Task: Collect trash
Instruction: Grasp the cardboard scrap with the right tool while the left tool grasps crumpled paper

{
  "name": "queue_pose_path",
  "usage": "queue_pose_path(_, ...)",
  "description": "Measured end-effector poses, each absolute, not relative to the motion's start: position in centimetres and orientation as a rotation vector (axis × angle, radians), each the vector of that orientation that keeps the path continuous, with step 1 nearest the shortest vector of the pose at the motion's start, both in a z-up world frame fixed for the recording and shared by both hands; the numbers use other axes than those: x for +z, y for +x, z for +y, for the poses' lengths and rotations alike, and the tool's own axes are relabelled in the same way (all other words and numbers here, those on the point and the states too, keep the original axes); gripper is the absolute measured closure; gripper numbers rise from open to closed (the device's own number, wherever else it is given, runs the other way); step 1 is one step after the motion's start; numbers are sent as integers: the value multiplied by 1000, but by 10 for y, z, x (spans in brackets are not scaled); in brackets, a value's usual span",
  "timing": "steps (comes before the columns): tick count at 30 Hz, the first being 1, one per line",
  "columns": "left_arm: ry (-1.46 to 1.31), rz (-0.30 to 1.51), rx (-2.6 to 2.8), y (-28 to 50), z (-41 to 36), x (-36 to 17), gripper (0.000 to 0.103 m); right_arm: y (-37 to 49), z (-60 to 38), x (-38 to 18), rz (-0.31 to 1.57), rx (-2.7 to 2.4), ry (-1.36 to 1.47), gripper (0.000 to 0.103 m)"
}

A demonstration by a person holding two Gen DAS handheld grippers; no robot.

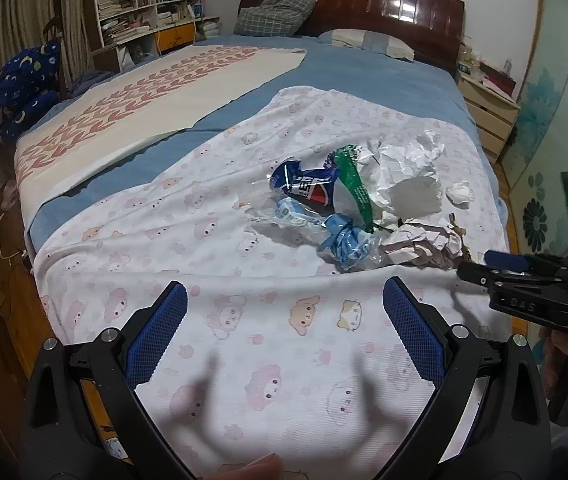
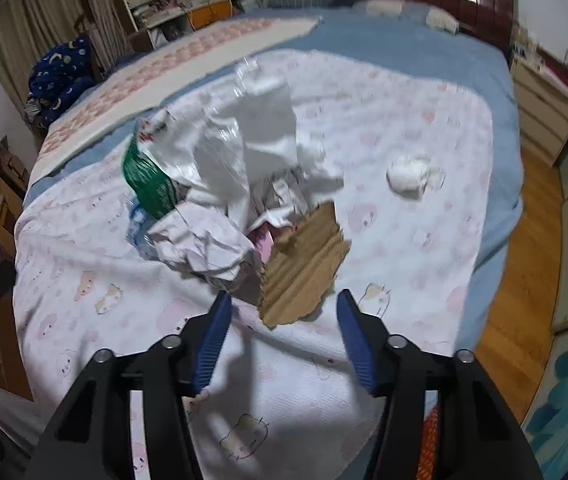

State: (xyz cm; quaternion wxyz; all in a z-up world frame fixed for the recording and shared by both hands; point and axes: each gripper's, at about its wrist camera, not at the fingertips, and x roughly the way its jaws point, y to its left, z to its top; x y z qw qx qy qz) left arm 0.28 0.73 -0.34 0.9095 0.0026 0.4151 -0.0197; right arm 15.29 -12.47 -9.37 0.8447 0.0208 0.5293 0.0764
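Note:
A trash pile lies on the cartoon-print sheet (image 1: 244,320): a blue Pepsi wrapper (image 1: 307,188), a green-and-white bag (image 1: 353,184), a white plastic bag (image 1: 407,184), crumpled blue plastic (image 1: 347,240), crumpled paper (image 1: 423,244) and a tissue ball (image 1: 459,194). My left gripper (image 1: 285,284) hangs open over bare sheet, short of the pile. My right gripper (image 2: 284,294) is open and points down at a torn brown cardboard piece (image 2: 303,264), whose near edge lies between the fingertips without touching the pads. The crumpled paper (image 2: 200,240) sits just left of it. The right gripper (image 1: 479,264) also shows at the pile's right edge.
The sheet covers a blue bed (image 1: 383,72) with pillows (image 1: 276,16) and a dark wooden headboard (image 1: 363,0). A bookshelf (image 1: 144,0) stands at the back left, a pale nightstand (image 1: 487,112) at the right. Wooden floor (image 2: 523,240) runs along the bed's right side.

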Motion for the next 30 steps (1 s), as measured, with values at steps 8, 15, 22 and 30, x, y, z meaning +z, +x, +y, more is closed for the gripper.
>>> queue_pose_path(8, -1, 860, -35, 5, 13, -4, 5, 169, -118, -110, 1134, 185, 45, 85)
queue_pose_path(15, -3, 854, -38, 4, 11, -2, 5, 168, -129, -99, 1107, 181, 81, 97)
queue_pose_path(22, 2, 851, -75, 6, -6, -1, 5, 159, -155, -80, 1042, 218, 183, 98)
queue_pose_path(30, 12, 884, -154, 24, -50, -9, 5, 125, -189, -44, 946, 230, 249, 99)
